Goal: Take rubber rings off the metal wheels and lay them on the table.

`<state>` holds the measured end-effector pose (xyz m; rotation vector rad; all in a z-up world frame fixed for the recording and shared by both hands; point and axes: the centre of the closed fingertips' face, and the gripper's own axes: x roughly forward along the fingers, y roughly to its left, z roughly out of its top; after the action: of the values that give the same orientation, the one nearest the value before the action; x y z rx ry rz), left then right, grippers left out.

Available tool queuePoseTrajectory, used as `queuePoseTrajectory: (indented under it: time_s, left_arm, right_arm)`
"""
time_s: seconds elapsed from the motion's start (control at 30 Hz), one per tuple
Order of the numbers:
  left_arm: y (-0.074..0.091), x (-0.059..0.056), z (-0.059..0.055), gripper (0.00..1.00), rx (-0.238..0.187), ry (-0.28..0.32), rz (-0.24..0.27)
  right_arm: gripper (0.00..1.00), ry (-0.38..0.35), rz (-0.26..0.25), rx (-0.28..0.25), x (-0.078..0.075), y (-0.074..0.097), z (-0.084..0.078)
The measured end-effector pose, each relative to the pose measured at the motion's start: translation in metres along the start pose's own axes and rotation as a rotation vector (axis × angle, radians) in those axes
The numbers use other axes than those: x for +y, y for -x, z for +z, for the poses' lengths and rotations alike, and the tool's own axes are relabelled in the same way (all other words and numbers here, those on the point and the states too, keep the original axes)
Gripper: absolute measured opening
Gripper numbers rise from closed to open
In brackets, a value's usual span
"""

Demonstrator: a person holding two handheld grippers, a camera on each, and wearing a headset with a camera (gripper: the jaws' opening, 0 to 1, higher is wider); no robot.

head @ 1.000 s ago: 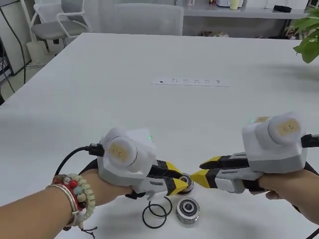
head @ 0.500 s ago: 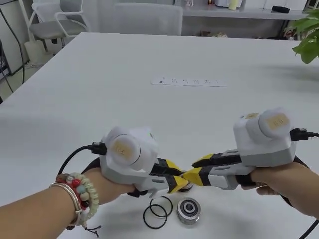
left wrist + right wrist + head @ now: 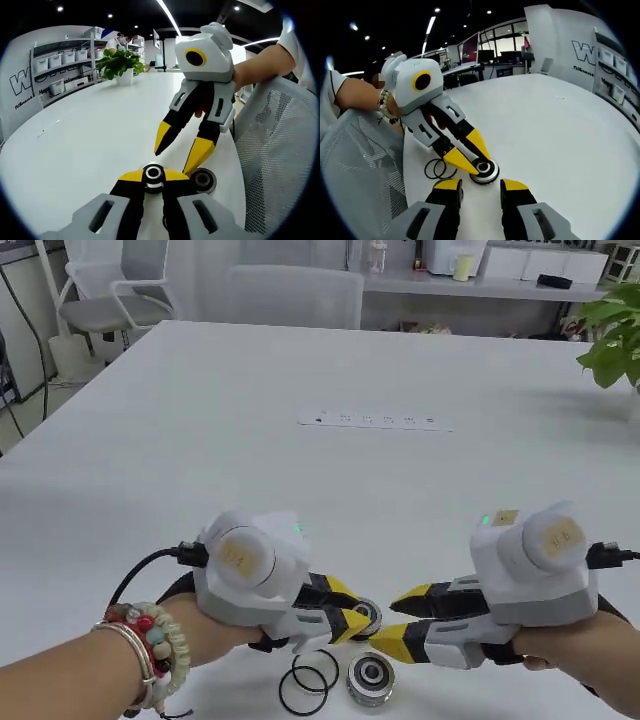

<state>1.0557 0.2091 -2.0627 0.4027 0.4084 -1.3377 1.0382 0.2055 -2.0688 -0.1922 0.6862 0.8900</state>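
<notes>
**Head view:** a wide white desk (image 3: 200, 440) carries a flush strip of sockets (image 3: 375, 421). Grey chairs (image 3: 290, 295) stand at its far edge and a leafy green plant (image 3: 610, 335) is at the right. The left hand-held gripper (image 3: 358, 618) pinches a round silver metal wheel (image 3: 366, 612) at its tips. The right hand-held gripper (image 3: 384, 621) points at that wheel with its jaws spread. Just below both tips, a second round metal wheel (image 3: 371, 678) lies flat with its bore up. It lies beside two thin black rubber rings (image 3: 310, 680), which overlap on the desk.

**Left gripper view:** the left hand-held gripper (image 3: 152, 176) has its yellow tips pressed onto the silver wheel (image 3: 152, 173), whose axle hole faces this camera. Ahead of it, the right hand-held gripper (image 3: 175, 159) angles down, open. The second wheel (image 3: 203, 181) is just right of the tips. Shelves of white bins (image 3: 55, 70) line the wall.

**Right gripper view:** the right hand-held gripper (image 3: 481, 186) is spread, with nothing between its tips. Straight ahead, the left hand-held gripper (image 3: 482, 165) clamps the wheel (image 3: 486, 172), and the rings (image 3: 437, 169) lie to its left.
</notes>
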Motion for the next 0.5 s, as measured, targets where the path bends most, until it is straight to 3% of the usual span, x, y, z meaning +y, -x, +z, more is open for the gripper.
queuePoseTrajectory:
  time_s: [0.5]
  left_arm:
    - [0.0, 0.0, 0.0, 0.08, -0.003, 0.001, 0.0]
  right_arm:
    - [0.24, -0.01, -0.041, -0.007, -0.006, -0.014, -0.001]
